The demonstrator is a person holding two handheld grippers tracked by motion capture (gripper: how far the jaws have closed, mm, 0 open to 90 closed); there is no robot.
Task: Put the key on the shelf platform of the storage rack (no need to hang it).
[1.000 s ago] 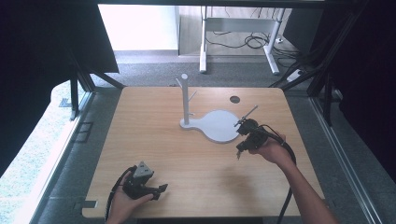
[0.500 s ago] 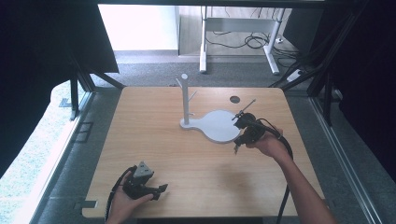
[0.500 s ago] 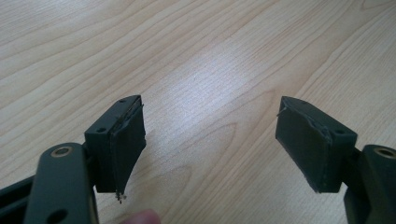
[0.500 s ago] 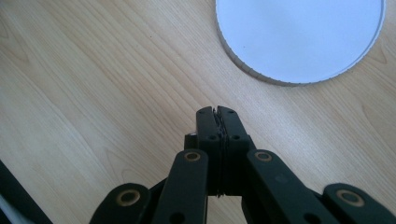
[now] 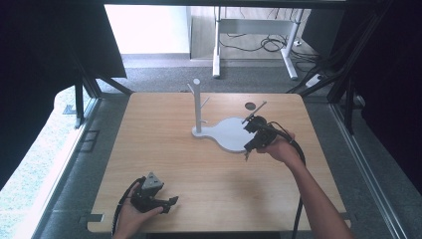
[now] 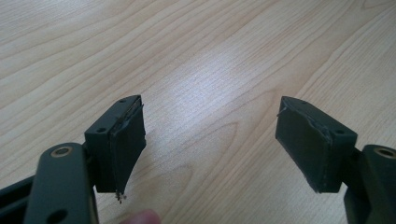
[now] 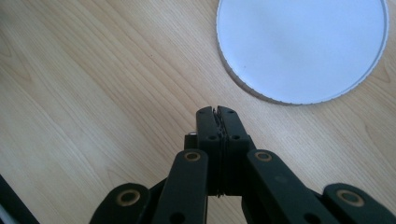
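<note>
Just ahead of the right gripper (image 7: 218, 111), whose jaws are clenched on nothing, lies the white stand base (image 7: 303, 46), so a careless push could shove it, while the left gripper (image 6: 210, 144) rests released on the table (image 5: 164, 149).

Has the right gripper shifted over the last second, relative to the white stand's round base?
Yes. The right gripper has moved up the high view, farther from the person, from beside the white round base's near edge to alongside its right rim.
</note>
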